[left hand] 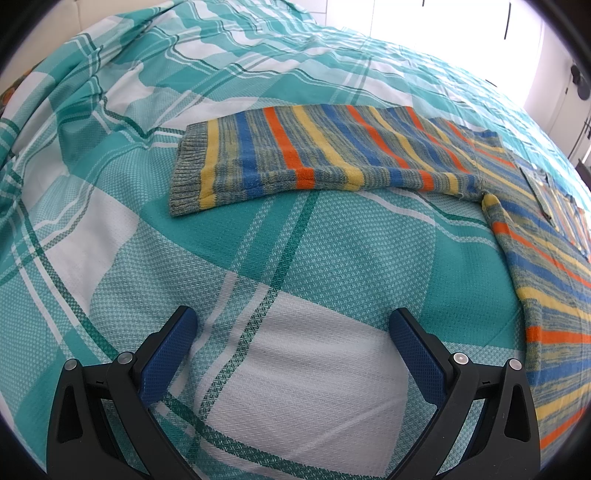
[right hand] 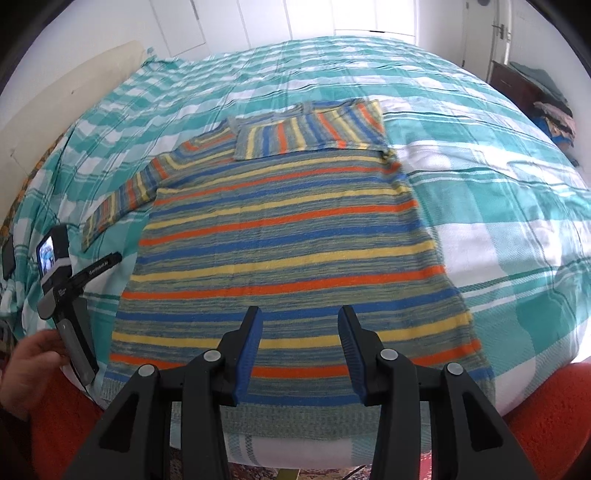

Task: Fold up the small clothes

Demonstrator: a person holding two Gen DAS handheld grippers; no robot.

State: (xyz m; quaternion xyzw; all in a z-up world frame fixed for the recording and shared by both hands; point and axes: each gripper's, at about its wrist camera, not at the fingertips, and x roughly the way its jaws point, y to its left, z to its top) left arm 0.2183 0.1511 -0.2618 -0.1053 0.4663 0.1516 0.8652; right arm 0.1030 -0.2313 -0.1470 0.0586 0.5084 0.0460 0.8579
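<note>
On bedspread [right hand: 498,206]: striped sweater [right hand: 288,236] flat, hem at near edge; both tongs [left hand: 293,325] [right hand: 300,317] apart, empty

Around my bed, beyond the folding

I'm over a teal-and-white checked bedspread [right hand: 498,206]; white wardrobe doors [right hand: 221,26] stand behind it, a dark wooden chair [right hand: 517,85] piled with clothes [right hand: 557,114] at the right, a cream headboard [right hand: 74,92] at the left.

I'm working in a home bedroom: a bed under a teal checked bedspread [right hand: 480,206], white wardrobe doors [right hand: 258,22] beyond its far edge, and a door handle [right hand: 503,29] at the right.
</note>
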